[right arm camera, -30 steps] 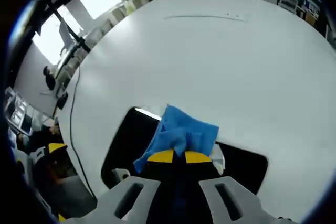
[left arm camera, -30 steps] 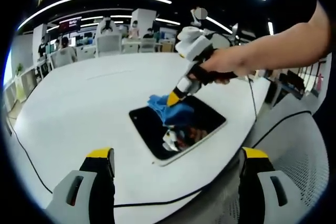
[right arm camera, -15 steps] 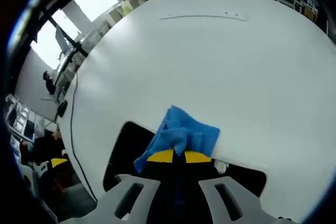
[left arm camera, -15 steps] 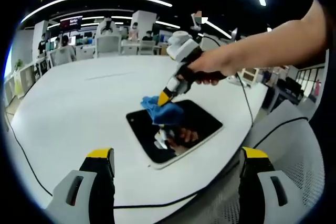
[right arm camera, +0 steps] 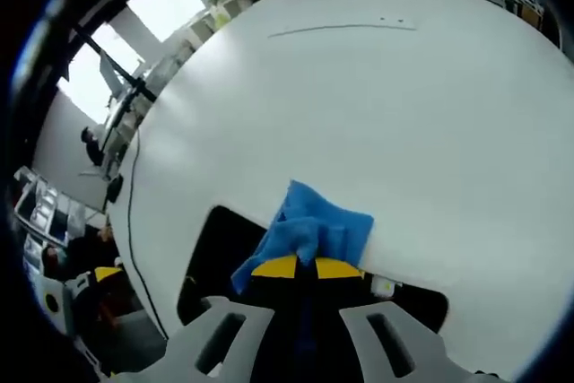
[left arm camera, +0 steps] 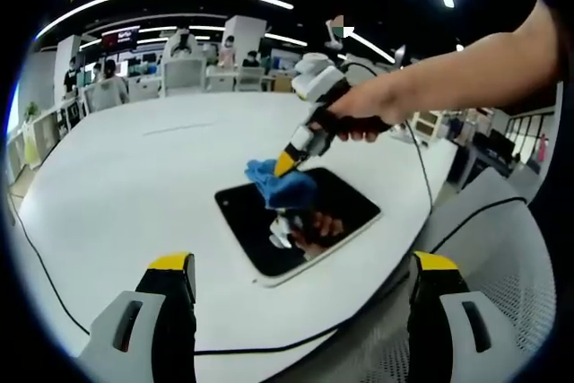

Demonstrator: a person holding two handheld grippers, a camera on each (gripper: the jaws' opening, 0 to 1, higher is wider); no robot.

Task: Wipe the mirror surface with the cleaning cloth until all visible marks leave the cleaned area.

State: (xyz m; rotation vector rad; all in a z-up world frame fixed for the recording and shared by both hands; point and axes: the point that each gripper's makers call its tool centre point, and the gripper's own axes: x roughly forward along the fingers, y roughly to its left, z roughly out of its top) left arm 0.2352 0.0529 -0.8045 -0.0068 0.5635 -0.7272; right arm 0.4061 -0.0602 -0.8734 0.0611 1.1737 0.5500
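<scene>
A dark rectangular mirror (left arm camera: 296, 221) with a pale rim lies flat on the white table (left arm camera: 134, 186). The blue cleaning cloth (left arm camera: 280, 184) rests on the mirror's far edge, with my right gripper (left arm camera: 287, 164) shut on it, held by a person's hand. In the right gripper view the cloth (right arm camera: 314, 226) bunches just ahead of the yellow fingertips (right arm camera: 280, 266), over the mirror (right arm camera: 224, 244). My left gripper (left arm camera: 296, 266) hangs open near the table's front edge, its two jaws wide apart and nothing between them.
A thin black cable (left arm camera: 54, 284) runs along the table's near edge. A mesh chair back (left arm camera: 529, 266) stands at the right. Desks, chairs and people fill the room beyond the table. A faint line (right arm camera: 341, 28) marks the table's far side.
The right gripper has dragged the cloth to the mirror's far-left edge and then slightly back toward its middle. The left gripper has stayed in place.
</scene>
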